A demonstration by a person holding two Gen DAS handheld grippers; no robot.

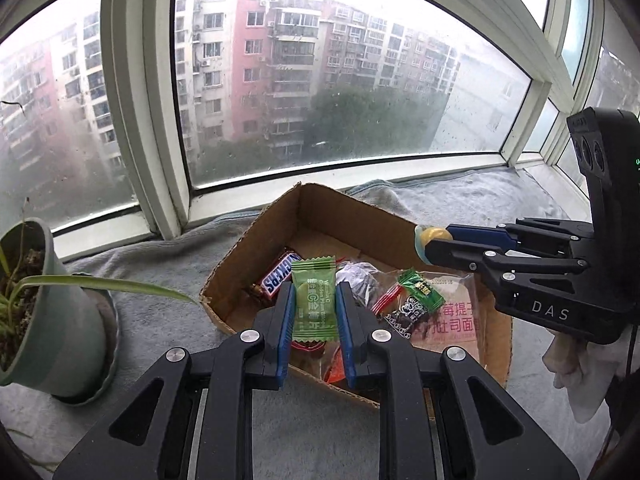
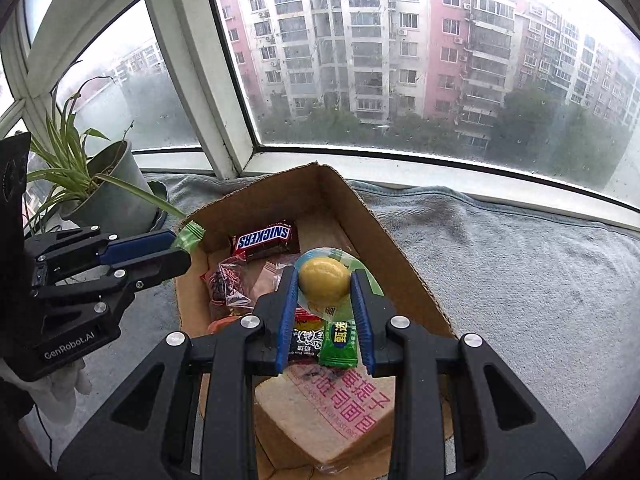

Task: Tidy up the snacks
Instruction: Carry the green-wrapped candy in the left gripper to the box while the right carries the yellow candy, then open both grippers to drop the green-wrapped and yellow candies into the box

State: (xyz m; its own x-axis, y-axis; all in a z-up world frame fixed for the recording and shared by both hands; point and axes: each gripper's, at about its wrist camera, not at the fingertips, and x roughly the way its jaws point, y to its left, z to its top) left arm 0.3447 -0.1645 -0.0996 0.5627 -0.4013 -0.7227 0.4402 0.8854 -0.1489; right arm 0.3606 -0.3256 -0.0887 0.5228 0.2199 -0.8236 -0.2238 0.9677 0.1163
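Note:
A cardboard box [image 1: 256,240] [image 2: 360,200] sits on a grey blanket by the window. It holds a Snickers bar [image 1: 280,276] [image 2: 264,237], a bread pack [image 1: 452,320] [image 2: 332,412], a small green candy [image 1: 420,290] [image 2: 339,340] and other wrapped snacks. My left gripper [image 1: 314,300] [image 2: 182,246] is shut on a green plum-slice packet [image 1: 313,300] [image 2: 189,235] above the box's near-left part. My right gripper [image 2: 324,286] [image 1: 424,244] is shut on a sealed yellow snack [image 2: 323,285] [image 1: 434,235] above the box.
A potted spider plant [image 1: 44,304] [image 2: 104,188] stands left of the box, its leaf reaching the box corner. Window frames [image 1: 160,120] run close behind. The grey blanket [image 2: 520,260] spreads to the right of the box.

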